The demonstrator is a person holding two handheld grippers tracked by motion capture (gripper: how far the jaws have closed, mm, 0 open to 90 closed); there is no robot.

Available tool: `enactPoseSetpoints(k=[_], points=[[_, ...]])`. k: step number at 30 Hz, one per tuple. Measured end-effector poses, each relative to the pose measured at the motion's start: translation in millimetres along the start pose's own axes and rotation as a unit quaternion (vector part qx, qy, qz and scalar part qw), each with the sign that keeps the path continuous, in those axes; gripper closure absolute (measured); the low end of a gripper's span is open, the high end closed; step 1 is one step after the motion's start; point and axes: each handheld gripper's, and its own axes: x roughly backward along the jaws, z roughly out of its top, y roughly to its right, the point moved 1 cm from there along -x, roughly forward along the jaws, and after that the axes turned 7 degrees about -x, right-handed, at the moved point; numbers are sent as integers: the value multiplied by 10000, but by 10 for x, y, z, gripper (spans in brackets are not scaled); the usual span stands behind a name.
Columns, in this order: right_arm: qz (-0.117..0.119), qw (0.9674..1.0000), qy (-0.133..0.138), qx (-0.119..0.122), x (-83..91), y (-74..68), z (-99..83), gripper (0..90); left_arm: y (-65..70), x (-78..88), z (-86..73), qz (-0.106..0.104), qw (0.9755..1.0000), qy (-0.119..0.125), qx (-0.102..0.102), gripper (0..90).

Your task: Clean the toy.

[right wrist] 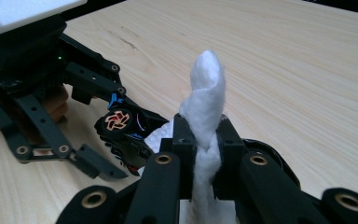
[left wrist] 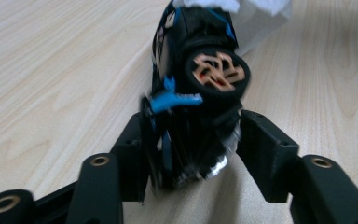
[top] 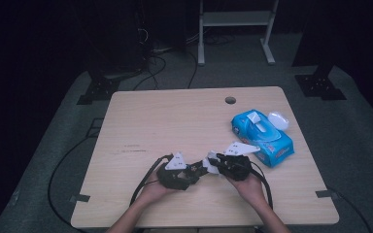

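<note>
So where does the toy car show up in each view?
High view: toy car, lower centre, between the two grippers.
Left gripper view: centre, between the jaws, wheel facing the camera.
Right gripper view: left of centre, in the other gripper's jaws.
Shared landmark: the white wipe beside the car.

Looks like a lab or recording studio, not a home. Bare light-wood table [top: 175, 121] with a cable hole [top: 230, 100] near its far edge stands on grey carpet [top: 359, 145]. Dark surroundings past the table's far corners: black stand bases [top: 319, 86], loose cables [top: 160, 68] on the floor, white metal frame [top: 235, 29].
</note>
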Motion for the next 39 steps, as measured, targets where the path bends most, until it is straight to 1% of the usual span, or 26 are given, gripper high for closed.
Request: enactPoseSetpoints(k=[3,7,9,10,11,12,13,14,15,17,20,21,23,25,26,27,29,32,33,34,35,36,38,39], points=[[31,10000,-24,-13,-7,-28,-4,815,-13,5,-5,4,10000,6,28,520],[155,9999,-31,-19,-35,-53,-8,815,-5,-1,-12,-1,10000,-62,24,520],[272,9996,-48,-64,-42,-61,-10,815,-2,3,-10,-8,10000,-73,14,518],[291,9995,-57,-49,-44,-70,-12,815,0,6,-9,-1,10000,-89,-17,520],[282,9996,-63,-16,-43,-79,-12,815,-2,16,-8,27,9998,-155,-118,543],[279,9996,-72,9,-41,-80,-10,815,6,19,-10,48,9998,-139,-136,567],[280,9996,-86,4,-35,-69,-7,815,9,24,-11,72,9997,-147,-156,572],[241,9997,-71,6,-29,-51,-4,814,8,28,-12,70,9997,-153,-189,576],[180,9998,-54,-7,-14,-28,0,814,9,31,-14,63,9997,-155,-179,577],[66,9999,22,-100,38,33,14,816,6,41,-18,49,9996,-162,-207,577],[-150,9994,206,-245,164,155,33,816,0,54,-28,21,9996,-163,-222,578],[-185,9990,269,-315,209,205,35,816,-4,64,-31,16,9995,-192,-250,578],[-246,9978,366,-490,284,293,31,817,-2,75,-40,18,9996,-174,-238,578],[-277,9970,410,-588,324,344,25,817,-5,89,-48,18,9995,-176,-249,579],[-245,9969,415,-621,330,346,24,817,-12,96,-52,15,9995,-193,-260,579],[-218,9972,397,-599,329,328,26,817,-12,95,-54,9,9996,-178,-229,578],[-209,9982,375,-424,313,261,45,816,-13,95,-54,5,9996,-180,-232,578],[-209,9991,287,-247,282,189,64,816,-13,100,-50,-5,9995,-210,-248,574],[-224,9992,242,-232,272,191,59,816,-9,107,-43,-4,9995,-206,-241,570],[-234,9992,208,-247,264,207,50,816,-1,116,-25,-26,9997,-173,-187,555],[-249,9991,181,-279,264,226,38,816,6,134,9,-46,9996,-203,-173,509],[-269,9990,174,-318,279,242,30,816,18,155,47,-36,9996,-205,-212,472],[-286,9989,195,-318,321,258,25,816,36,183,140,2,9992,-233,-338,447],[-306,9989,177,-298,339,263,21,816,37,181,190,-18,9989,-295,-369,428]])
